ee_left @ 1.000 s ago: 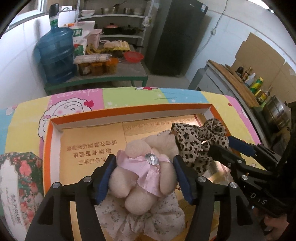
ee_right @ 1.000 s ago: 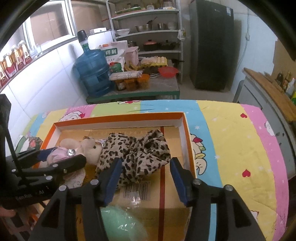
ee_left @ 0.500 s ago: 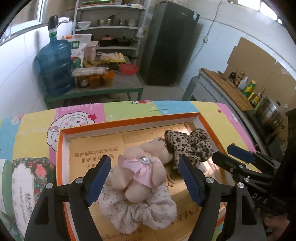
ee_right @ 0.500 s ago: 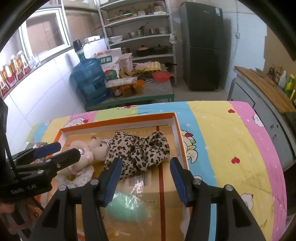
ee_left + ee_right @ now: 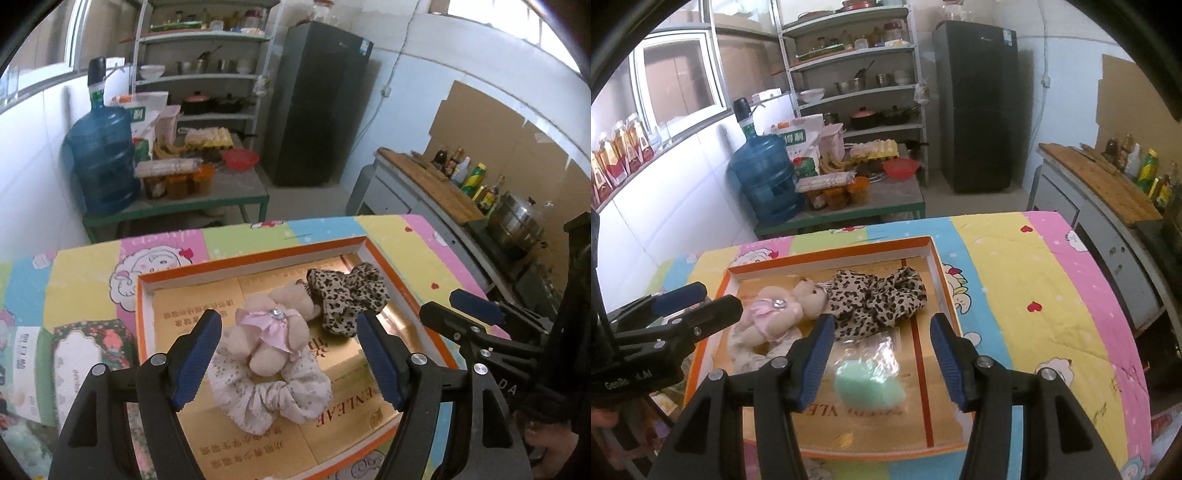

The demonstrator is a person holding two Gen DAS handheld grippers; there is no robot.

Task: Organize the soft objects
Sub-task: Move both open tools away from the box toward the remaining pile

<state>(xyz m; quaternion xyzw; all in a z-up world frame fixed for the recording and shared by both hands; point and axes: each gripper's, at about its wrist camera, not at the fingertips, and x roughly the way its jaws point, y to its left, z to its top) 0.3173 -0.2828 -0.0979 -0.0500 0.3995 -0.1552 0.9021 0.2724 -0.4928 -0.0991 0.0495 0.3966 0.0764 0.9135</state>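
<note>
Plush bear [image 5: 275, 328] lies in the orange-rimmed box [image 5: 255, 258], on a floral scrunchie [image 5: 269, 397], leopard scrunchie [image 5: 347, 295] touching its far right. Left gripper [image 5: 288, 354] hangs above, jaws wide apart, holding nothing. Right gripper [image 5: 882, 356] likewise gapes empty over a green pouch [image 5: 868, 384].

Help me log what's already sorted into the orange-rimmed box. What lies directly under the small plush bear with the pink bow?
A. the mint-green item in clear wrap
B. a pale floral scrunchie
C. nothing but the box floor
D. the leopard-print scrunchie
B: the plush bear rests on the pale floral scrunchie, while the leopard-print scrunchie lies beside its head.
</note>
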